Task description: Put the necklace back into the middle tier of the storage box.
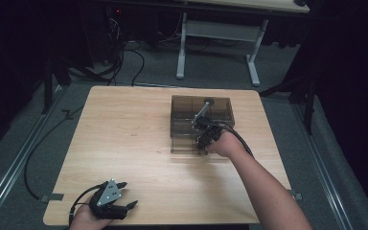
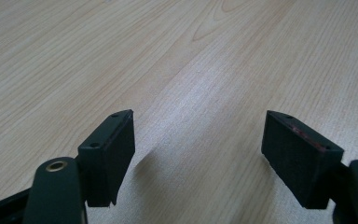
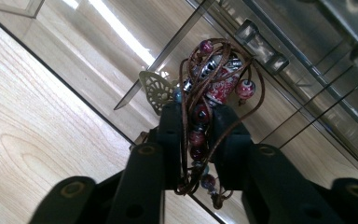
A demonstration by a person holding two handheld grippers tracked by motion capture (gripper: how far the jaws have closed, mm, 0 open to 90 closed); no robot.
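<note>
1. The right gripper [image 3: 198, 140] pinches a beaded necklace [image 3: 212, 79] between nearly closed jaws, over the clear box [image 1: 179, 122].
2. The cords may snag on the jaws and not drop in.
3. The left gripper [image 2: 198, 154] rests wide open, holding nothing.

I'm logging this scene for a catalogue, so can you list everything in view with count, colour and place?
table: one, light wood, centre of the high view.
clear box: one, smoky transparent, right half of the table, with a dark rod leaning in it.
beaded necklace: one, brown cord with red and silver beads, between the right gripper's jaws over the box.
desk frame: one, white, on the floor behind.
left gripper: one, black, open, near table edge.
right gripper: one, black, at the box.
</note>
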